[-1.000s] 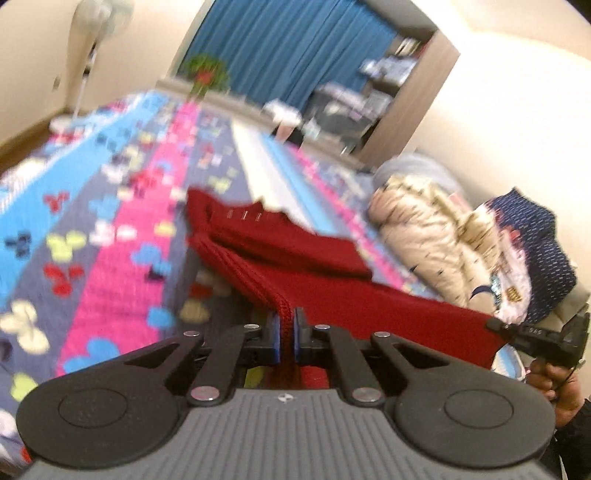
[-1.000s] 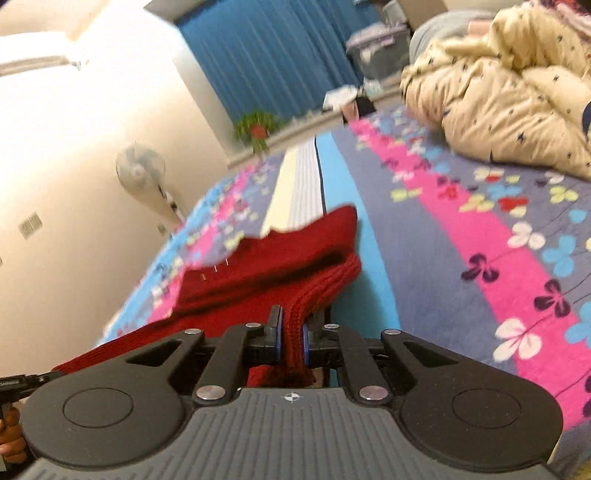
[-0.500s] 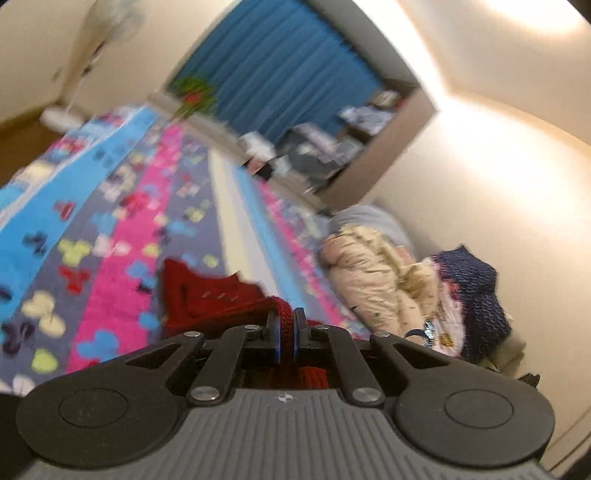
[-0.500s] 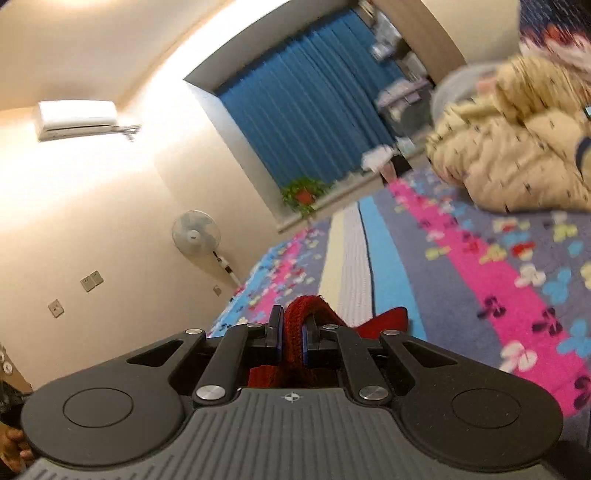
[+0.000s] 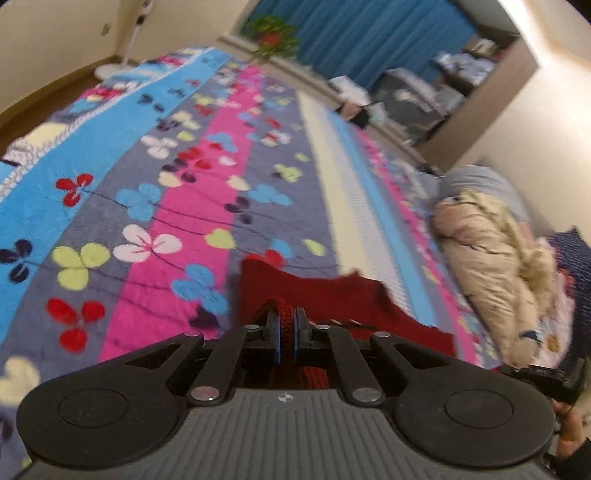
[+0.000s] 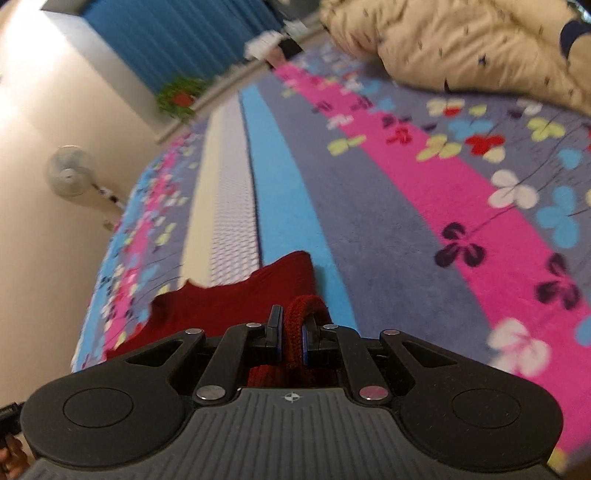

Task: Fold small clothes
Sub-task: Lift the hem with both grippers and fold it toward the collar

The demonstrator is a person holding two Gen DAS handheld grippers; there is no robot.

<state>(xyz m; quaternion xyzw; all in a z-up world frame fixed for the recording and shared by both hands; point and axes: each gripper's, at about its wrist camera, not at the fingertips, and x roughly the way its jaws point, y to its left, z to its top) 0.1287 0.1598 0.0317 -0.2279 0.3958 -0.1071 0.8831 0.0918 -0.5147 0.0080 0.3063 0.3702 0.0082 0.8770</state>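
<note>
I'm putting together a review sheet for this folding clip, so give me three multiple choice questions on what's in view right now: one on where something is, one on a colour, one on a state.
1. Where does the beige patterned quilt lie?
A. on the floor by the fan
B. bunched on the bed, to the right of the red knit garment
C. draped across the curtain

2. What colour are the curtains?
A. blue
B. white
C. green

3. How does the left gripper stand?
A. wide open above the bedspread
B. shut on nothing
C. shut on the garment's ribbed edge

Answers:
1 B, the quilt is heaped on the floral bedspread at the right of the left wrist view.
2 A, blue drapes hang behind the potted plant.
3 C, red ribbing is pinched between its pads; the right gripper grips likewise.
</note>
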